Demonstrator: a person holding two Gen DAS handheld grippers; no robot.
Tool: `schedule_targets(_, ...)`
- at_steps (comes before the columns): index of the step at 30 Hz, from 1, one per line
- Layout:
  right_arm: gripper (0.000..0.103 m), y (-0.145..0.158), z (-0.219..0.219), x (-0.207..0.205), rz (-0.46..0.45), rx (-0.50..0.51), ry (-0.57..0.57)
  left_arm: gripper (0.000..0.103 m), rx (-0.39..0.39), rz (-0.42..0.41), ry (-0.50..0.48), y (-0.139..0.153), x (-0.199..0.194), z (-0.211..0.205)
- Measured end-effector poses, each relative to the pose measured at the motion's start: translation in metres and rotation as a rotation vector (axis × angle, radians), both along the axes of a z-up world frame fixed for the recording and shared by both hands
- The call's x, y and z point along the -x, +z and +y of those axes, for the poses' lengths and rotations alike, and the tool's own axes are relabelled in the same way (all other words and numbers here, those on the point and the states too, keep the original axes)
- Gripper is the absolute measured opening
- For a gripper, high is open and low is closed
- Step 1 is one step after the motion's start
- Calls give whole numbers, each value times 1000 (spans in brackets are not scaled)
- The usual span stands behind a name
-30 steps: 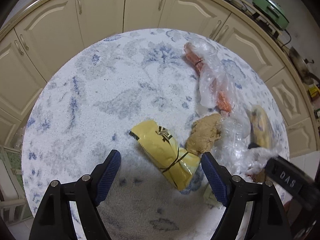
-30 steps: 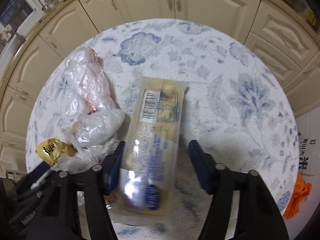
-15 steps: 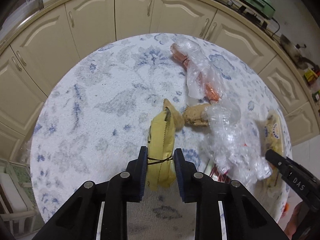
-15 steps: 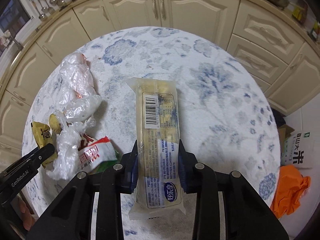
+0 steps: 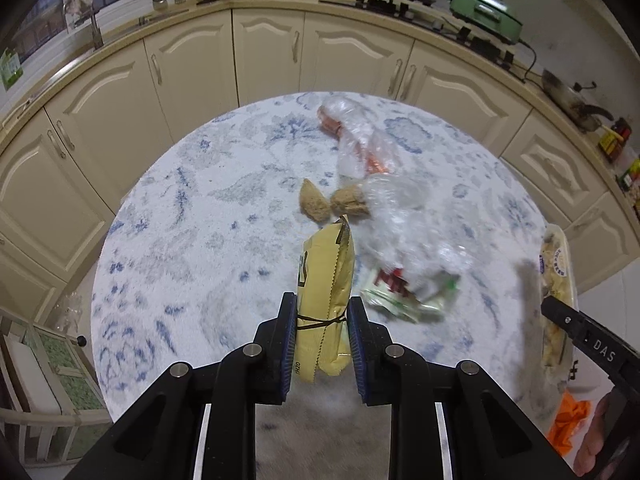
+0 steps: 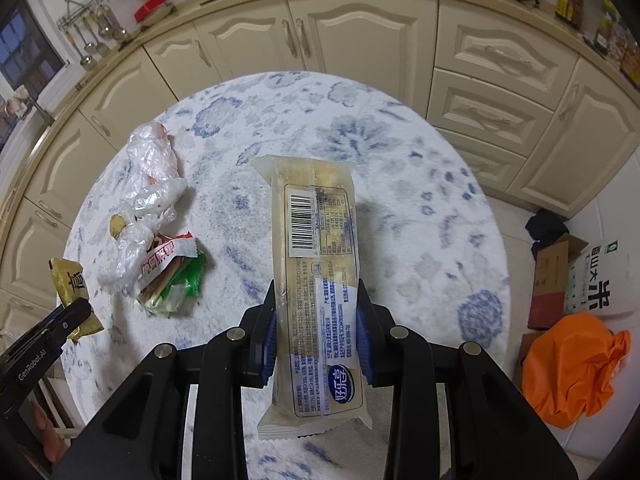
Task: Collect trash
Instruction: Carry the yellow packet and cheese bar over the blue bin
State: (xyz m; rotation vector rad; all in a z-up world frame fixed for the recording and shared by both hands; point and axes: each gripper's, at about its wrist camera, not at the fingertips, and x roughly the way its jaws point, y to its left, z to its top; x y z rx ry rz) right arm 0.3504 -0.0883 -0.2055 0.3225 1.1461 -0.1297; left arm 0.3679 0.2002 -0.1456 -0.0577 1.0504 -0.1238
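**Two wrappers clamped, one in each gripper**

Both of my grippers are loaded. My left gripper [image 5: 322, 330] has its blue pads squeezed together on the yellow packet [image 5: 326, 280], gripping it near the thin band tied round its lower part — the packet stands up between the pads, its serrated top edge pointing away from me. My right gripper [image 6: 317, 332] is clamped on the long clear wrapper [image 6: 316, 264], barcode label facing the camera, the wrapper running lengthways up out of the pads. Below them lies the round floral surface [image 5: 200, 220]. On it I see crumpled clear plastic [image 6: 152, 176], a red-and-green wrapper [image 6: 172, 276] just beside it, and two brown lumps [image 5: 334, 202] close together. Off past the surface's edge — an orange bag [image 6: 568, 368] on the floor.
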Motion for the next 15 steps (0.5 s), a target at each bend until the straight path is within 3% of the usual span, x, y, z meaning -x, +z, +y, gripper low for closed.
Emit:
schedule_targets(8, 32, 18, -37, 38, -65, -19, -36, 21, -9, -62, -65, 31, 55, -44)
schedule_targets(15, 32, 29, -93, 81, -104, -2, -135, 21, -10, -83, -193, 39, 88, -111)
